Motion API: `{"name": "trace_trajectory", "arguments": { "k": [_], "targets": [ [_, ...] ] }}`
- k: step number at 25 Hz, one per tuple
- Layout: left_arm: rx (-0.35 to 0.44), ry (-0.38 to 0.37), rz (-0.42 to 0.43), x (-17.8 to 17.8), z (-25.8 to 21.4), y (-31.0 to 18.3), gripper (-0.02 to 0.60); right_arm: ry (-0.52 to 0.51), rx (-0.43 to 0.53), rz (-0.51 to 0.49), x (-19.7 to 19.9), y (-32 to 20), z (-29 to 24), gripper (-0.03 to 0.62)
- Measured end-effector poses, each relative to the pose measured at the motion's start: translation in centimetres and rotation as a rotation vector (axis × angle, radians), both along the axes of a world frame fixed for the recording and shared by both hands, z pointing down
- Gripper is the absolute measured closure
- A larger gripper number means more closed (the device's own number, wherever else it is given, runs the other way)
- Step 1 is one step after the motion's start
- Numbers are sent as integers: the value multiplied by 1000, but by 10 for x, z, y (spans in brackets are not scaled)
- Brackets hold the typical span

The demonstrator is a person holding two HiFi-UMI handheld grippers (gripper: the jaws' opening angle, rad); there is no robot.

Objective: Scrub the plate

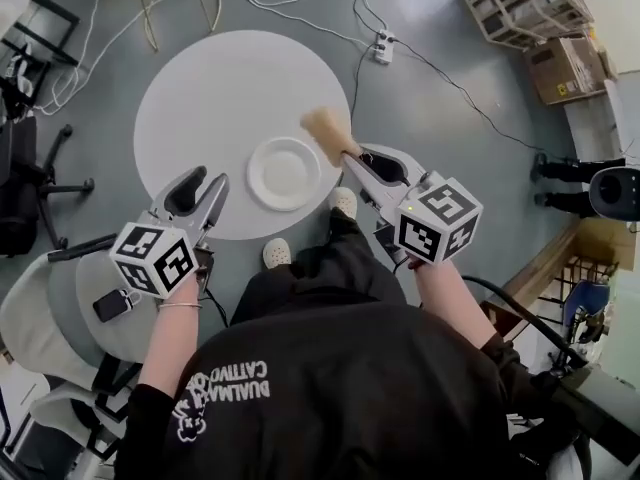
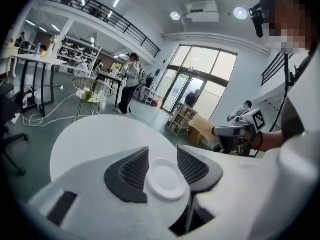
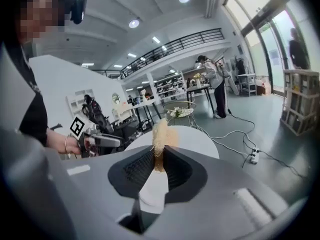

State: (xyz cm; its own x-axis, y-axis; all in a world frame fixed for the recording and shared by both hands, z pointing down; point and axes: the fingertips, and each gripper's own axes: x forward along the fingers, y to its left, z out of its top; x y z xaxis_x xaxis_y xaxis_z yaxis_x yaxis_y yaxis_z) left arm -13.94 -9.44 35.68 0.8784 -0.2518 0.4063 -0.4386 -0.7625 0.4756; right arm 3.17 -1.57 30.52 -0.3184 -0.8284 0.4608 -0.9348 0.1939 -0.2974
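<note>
A white plate (image 1: 284,173) lies on the near side of the round white table (image 1: 200,98). My left gripper (image 1: 215,196) hovers at the table's near left edge, left of the plate, open and holding nothing. In the left gripper view the plate (image 2: 165,180) shows in the gap of that gripper (image 2: 163,166), farther off. My right gripper (image 1: 350,160) is shut on a tan scrub sponge (image 1: 328,133) that sticks out just right of the plate's rim. In the right gripper view the sponge (image 3: 161,136) stands pinched in the right gripper (image 3: 159,166).
A power strip (image 1: 382,46) and cables lie on the floor beyond the table. An office chair (image 1: 30,158) stands at left, and a grey seat (image 1: 85,298) with a small dark item is near left. A wire shelf (image 1: 525,3) and a cardboard box (image 1: 565,68) sit at far right.
</note>
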Motion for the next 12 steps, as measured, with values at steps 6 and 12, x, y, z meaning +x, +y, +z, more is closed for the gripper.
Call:
{"name": "trace_trajectory", "arguments": {
  "k": [6,12],
  "targets": [
    [-88,-131,62,40,66,17,422,37,-97,-202,3,-25,41,537],
    [-209,-256,-86,51,116,8,426,99,-169,-451,-3,-72,75,536]
  ]
}}
